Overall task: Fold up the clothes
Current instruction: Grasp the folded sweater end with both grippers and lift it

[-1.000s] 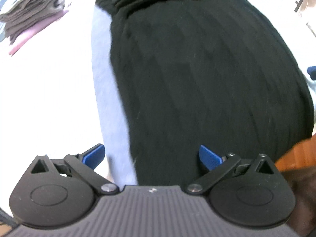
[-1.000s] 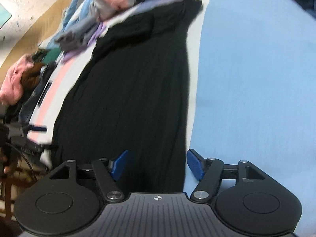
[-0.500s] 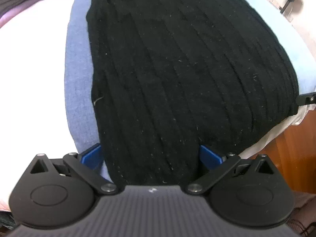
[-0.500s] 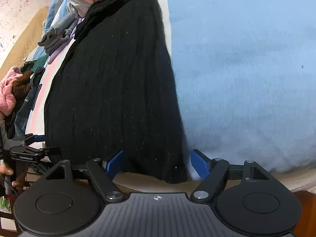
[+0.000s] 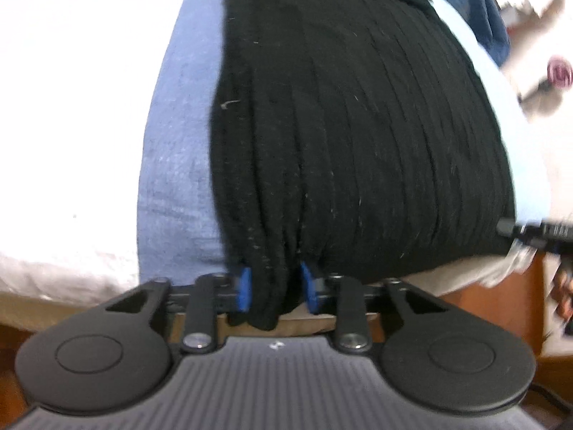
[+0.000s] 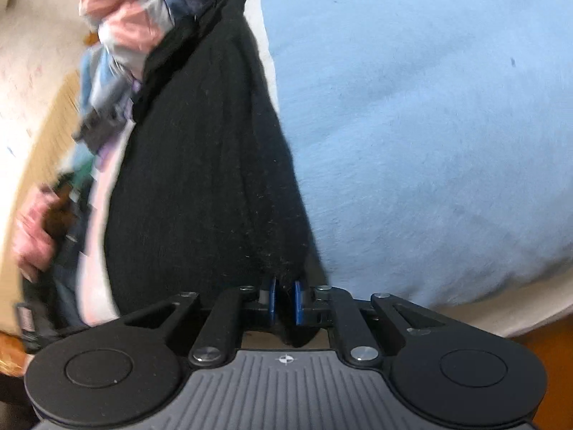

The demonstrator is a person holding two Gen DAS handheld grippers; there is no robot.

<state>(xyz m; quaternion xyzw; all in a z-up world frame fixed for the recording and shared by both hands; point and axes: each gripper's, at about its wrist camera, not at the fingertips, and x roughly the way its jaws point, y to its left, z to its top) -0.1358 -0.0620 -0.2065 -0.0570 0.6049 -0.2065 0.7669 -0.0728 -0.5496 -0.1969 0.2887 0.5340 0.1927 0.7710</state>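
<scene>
A black ribbed knit garment lies spread on a light blue sheet on the bed. My left gripper is shut on the garment's near left hem, with bunched fabric pinched between the blue pads. In the right wrist view the same garment stretches away, and my right gripper is shut on its near right hem corner between its blue pads. The right gripper's tip shows at the right edge of the left wrist view.
A heap of unfolded clothes lies at the garment's far end. The blue sheet spreads wide to the right. White bedding lies to the left. The bed's wooden edge and floor are just below the grippers.
Both grippers moved down to the garment's near hem and closed on it; half a second ago both were open just above the fabric.
</scene>
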